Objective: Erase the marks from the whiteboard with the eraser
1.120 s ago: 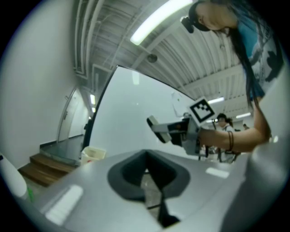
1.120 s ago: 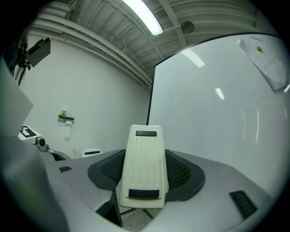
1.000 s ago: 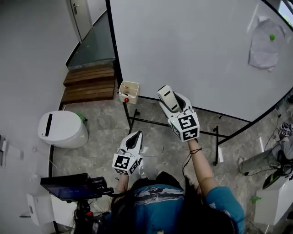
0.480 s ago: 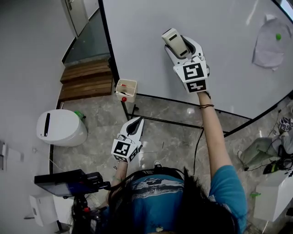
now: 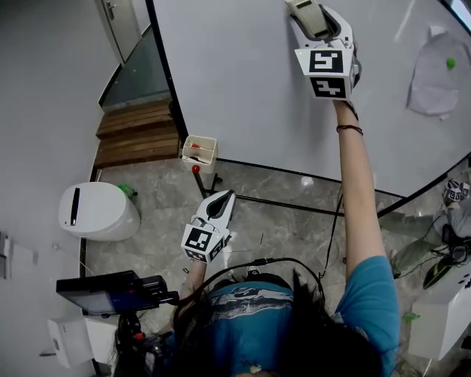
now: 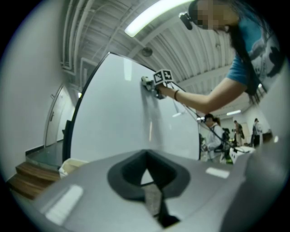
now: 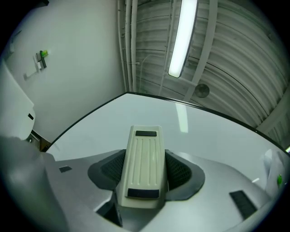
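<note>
Lab or workshop hall, not a home. Big whiteboard [image 5: 243, 81] on a black floor stand, grey stone-tile floor [image 5: 287, 228], and wooden steps [image 5: 140, 132] at the left wall. Overhead there's a ribbed metal ceiling [image 7: 226, 54] with a tube light [image 7: 182, 36] and exposed conduit runs [image 7: 129, 45]. People [image 6: 212, 136] stand among gear in the background. Cables and equipment [image 5: 441, 258] at the right edge, screen on a tripod [image 5: 110, 294] lower left.

eraser [image 5: 310, 16] against whiteboard [image 5: 243, 81], box [image 5: 200, 152] below.
</note>
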### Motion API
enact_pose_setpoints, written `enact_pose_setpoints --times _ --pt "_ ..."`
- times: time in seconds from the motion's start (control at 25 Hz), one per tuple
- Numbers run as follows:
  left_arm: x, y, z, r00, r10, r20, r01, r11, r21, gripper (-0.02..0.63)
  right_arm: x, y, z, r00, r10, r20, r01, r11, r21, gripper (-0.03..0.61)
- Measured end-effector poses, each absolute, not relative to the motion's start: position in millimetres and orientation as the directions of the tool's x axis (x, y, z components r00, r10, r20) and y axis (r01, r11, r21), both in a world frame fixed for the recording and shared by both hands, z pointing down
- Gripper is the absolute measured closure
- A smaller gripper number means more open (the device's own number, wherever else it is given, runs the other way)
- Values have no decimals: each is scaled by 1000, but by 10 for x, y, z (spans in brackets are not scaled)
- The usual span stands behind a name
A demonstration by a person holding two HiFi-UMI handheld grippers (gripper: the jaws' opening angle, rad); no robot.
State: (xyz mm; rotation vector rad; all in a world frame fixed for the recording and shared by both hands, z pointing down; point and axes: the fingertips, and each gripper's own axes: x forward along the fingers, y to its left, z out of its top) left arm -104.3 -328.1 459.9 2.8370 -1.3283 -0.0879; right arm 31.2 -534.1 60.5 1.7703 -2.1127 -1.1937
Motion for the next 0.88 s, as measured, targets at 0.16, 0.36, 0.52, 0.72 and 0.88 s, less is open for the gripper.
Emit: enact_pose_setpoints --times 0.16,0.36,0.52,0.72,0.88 --pt "-1038 -3296 4577 637 -769 -52 -768 -639 42 611 282 -5306 564 -255 -875 -411 -737 -100 668 314" --pt "-1053 -3317 4571 634 -772 -48 -770 -636 46 611 51 -5333 802 -272 -878 -394 -671 -120 732 314" --pt "-1040 -3302 4580 634 -772 -44 -771 -635 53 611 -306 -5387 1316 -324 -894 -311 -560 -83 824 314" --pt "-1022 -3279 4626 635 -772 -36 -770 -636 59 611 -741 -5452 2256 -377 -915 -145 -412 25 911 314" --pt "-1071 -3293 4648 624 -781 -32 -778 -624 65 611 -908 -5533 2868 -395 -916 -74 -306 55 950 314"
